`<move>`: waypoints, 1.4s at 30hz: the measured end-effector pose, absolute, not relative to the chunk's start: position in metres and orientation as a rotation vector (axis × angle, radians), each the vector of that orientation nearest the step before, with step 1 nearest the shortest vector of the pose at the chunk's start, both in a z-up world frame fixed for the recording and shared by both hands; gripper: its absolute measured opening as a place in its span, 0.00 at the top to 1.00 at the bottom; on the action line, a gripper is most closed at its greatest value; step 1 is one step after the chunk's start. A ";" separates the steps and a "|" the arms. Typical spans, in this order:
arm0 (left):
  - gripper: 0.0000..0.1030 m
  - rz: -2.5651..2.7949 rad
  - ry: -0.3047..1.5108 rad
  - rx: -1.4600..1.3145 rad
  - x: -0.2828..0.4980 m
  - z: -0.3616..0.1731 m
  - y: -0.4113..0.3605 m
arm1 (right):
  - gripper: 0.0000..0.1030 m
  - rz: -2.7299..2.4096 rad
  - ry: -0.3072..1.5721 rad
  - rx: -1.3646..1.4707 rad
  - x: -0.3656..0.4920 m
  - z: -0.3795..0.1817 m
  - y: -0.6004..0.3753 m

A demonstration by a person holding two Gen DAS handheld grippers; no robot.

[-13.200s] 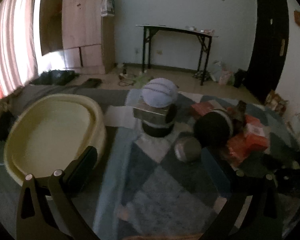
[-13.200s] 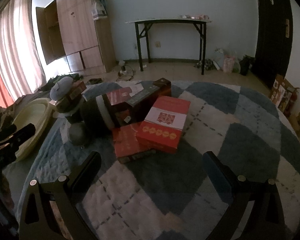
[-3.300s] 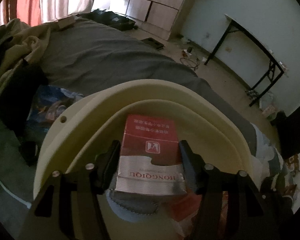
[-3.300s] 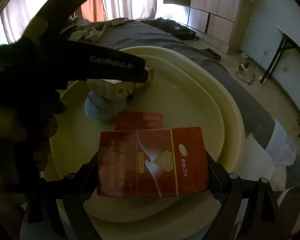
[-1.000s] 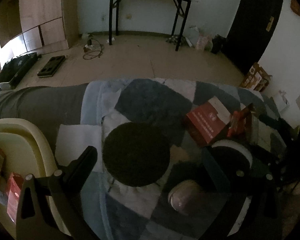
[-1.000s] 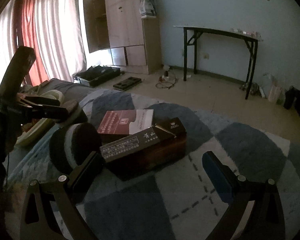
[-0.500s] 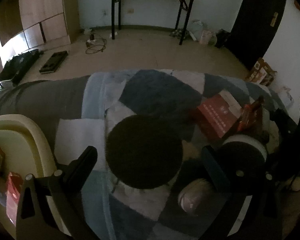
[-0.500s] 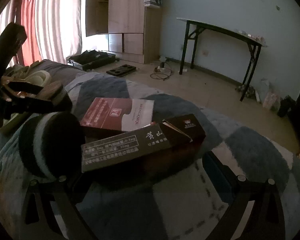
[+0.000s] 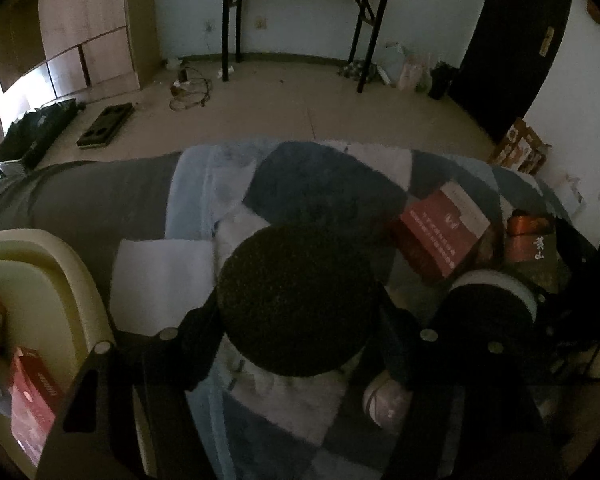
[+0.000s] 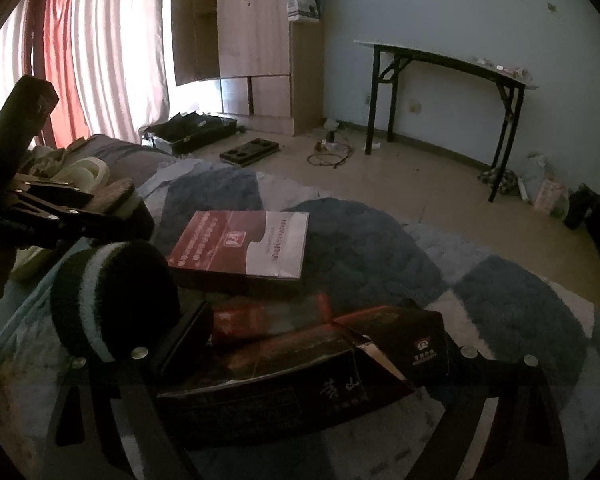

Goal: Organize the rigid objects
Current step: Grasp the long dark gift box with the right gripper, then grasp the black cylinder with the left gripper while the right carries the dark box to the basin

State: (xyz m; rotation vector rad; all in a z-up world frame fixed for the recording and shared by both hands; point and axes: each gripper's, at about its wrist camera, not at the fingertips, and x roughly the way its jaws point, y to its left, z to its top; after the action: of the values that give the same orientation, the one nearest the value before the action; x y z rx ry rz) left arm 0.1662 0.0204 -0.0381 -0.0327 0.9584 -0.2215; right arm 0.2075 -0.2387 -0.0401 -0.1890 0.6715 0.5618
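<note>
Patchwork blanket (image 9: 308, 184) in blue/white/grey patches covers the bed and carries the loose items. Cream tub (image 9: 66, 280) sits at its left edge in left wrist view; 2 red boxes lie inside, incl. red box (image 9: 32, 396) near the rim. Left gripper (image 9: 296, 320) is clamped on round black container (image 9: 300, 300), 1 finger on each side of it, container seen from above w/ dark fuzzy top; can't tell if it's lifted off the blanket. Right gripper (image 10: 324, 344) is closed on long dark box (image 10: 300, 368), box lying crosswise between the fingers, lid flap partly open, pale characters on its side. Same box shows in left wrist view at far right. Red-and-white flat box (image 10: 244, 244) lies flat just behind the dark box, face up. Black cylinder w/ white band (image 10: 112, 292) lies on its side, touching the right gripper's left finger (image 10: 184, 336). Small pinkish round object (image 9: 384, 400) sits on blanket between black container and banded cylinder, partly hidden by the left gripper's finger.
</note>
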 end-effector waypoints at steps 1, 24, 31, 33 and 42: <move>0.33 -0.224 0.951 -0.038 0.165 -0.036 0.022 | 0.10 0.560 0.670 -0.183 0.206 -0.038 -0.241; 0.33 -0.112 0.800 -0.072 0.141 0.010 0.064 | 0.11 0.394 0.618 -0.079 0.184 0.013 -0.254; 0.33 0.121 0.816 -0.118 0.111 0.017 0.154 | 0.11 0.593 0.532 -0.211 0.138 0.042 -0.159; 0.33 0.208 0.842 -0.139 0.099 0.011 0.187 | 0.11 0.686 0.513 -0.277 0.115 0.047 -0.118; 0.33 0.306 0.973 -0.062 0.038 0.002 0.238 | 0.11 0.988 0.639 -0.205 0.112 0.031 0.036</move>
State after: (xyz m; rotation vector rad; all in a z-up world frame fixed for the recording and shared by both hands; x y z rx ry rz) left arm 0.0379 0.2382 0.0018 -0.0617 0.9732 0.3061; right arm 0.1124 0.0359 0.0313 -0.2048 0.6386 0.9880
